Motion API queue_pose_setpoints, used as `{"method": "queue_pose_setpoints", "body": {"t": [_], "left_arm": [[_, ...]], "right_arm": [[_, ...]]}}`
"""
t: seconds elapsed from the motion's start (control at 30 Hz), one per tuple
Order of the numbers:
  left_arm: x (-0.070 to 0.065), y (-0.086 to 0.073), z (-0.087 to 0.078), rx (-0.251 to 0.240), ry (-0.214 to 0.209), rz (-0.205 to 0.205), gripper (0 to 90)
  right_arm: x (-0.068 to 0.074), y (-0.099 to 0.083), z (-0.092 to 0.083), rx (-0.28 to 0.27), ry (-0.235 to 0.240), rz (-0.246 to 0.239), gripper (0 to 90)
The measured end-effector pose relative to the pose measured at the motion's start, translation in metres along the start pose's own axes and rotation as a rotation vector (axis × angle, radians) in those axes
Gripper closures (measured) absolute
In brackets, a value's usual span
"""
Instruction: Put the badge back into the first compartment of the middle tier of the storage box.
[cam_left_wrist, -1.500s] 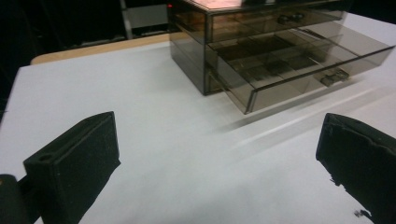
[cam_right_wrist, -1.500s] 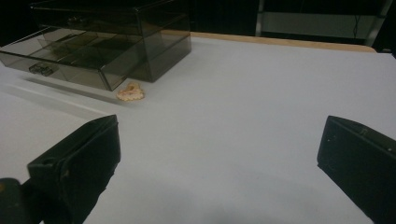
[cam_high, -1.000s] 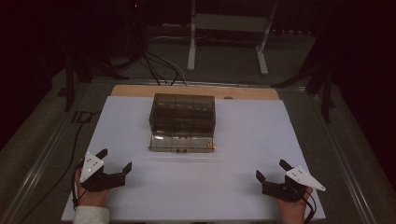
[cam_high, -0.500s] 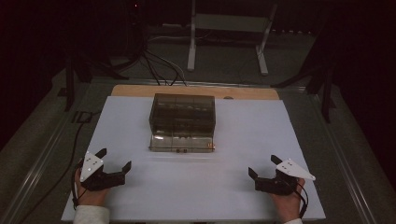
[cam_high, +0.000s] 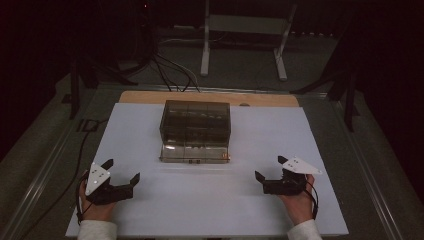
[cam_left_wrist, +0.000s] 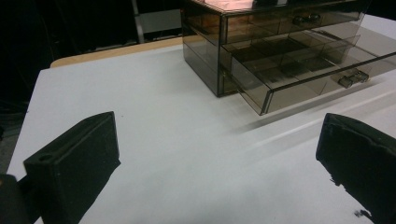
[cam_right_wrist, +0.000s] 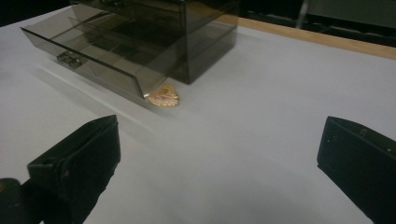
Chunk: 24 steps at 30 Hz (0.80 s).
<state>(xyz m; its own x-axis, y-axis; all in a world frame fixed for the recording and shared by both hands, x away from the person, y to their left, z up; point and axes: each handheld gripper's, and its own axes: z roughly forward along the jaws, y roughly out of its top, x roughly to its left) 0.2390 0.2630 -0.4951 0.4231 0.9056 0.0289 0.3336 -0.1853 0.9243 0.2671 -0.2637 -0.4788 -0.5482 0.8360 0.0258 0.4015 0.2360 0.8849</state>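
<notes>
Both the left gripper and right gripper are being held with fingers spread wide, empty, facing the smoked drawer box, whose bottom drawer is being shown pulled toward the person.

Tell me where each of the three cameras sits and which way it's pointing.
High view: above the person's side, looking forward and down on the white table; shows both hands, left gripper and right gripper.
Left gripper view: rides the left gripper, facing the smoky drawer box; its open jaws show.
Right gripper view: rides the right gripper, facing the box and a small gold pendant; open jaws show.
Shared: the box's open bottom drawer.
</notes>
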Motion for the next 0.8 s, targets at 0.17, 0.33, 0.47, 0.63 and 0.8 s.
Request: {"method": "queue_pose_setpoints", "body": {"t": [0.17, 0.33, 0.47, 0.63, 0.8], "left_arm": [[0.0, 0.0, 0.0, -0.001, 0.006, 0.005, 0.6], [0.001, 0.0, -0.002, -0.014, 0.011, 0.003, 0.6], [0.001, 0.0, -0.002, -0.016, 0.013, 0.004, 0.6], [0.001, 0.0, -0.003, -0.025, 0.022, 0.0, 0.6], [0.002, 0.0, -0.003, -0.028, 0.026, -0.002, 0.6]], "right_arm": [[0.0, 0.016, 0.013, 0.0, 0.015, -0.003, 0.1], [0.0, 0.03, 0.022, 0.003, 0.03, -0.022, 0.1], [-0.001, 0.038, 0.029, 0.001, 0.032, -0.027, 0.1], [-0.002, 0.046, 0.038, 0.014, 0.046, -0.03, 0.1], [-0.006, 0.051, 0.046, 0.012, 0.048, -0.027, 0.1]]}}
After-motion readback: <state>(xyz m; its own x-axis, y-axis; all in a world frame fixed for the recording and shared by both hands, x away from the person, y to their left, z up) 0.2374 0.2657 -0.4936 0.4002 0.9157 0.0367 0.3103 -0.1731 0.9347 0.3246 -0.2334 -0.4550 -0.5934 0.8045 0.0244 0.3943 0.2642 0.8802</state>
